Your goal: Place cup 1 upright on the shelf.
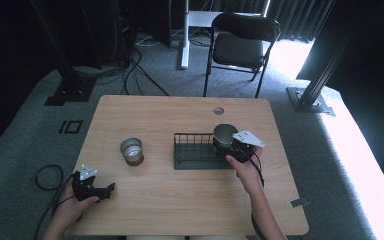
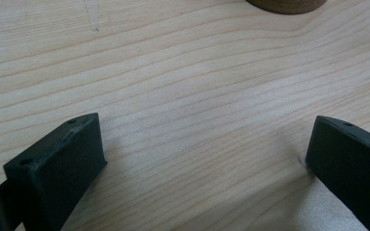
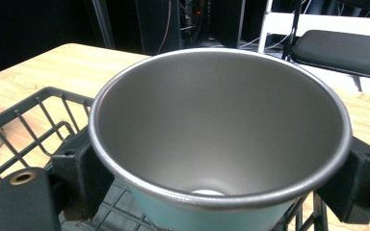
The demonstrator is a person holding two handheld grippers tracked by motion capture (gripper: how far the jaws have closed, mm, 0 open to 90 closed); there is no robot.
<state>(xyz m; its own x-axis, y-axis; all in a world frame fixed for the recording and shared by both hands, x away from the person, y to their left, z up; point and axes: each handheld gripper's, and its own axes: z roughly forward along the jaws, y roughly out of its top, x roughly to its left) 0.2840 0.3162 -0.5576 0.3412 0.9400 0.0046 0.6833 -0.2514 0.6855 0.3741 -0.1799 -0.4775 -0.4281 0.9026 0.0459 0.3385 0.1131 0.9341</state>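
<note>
High view, near edge: left claw (image 1: 111,188) lies low on the tabletop (image 1: 180,205) close to the near left corner, a hand (image 1: 75,205) behind it, bare wood on its right.
Left claw state: jaws wide apart, nothing between them; in the left gripper view pale, straight-grained wood shows between the flat black pads.
Right arm: forearm comes in from the bottom edge, hand (image 1: 244,169) raised over the right end of the rack (image 1: 195,150).
Right claw (image 3: 217,163): closed on the cup (image 3: 212,125), one jaw at each side just under the rim.
Cup: smooth grey metal inside, pale blue outside, tapering, tilted, held above the dark wire rack.
Mid tabletop: small metal tin (image 1: 131,151) left of the rack, apart from it.
Far: folding chair (image 1: 240,42) on the carpet beyond the tabletop.
</note>
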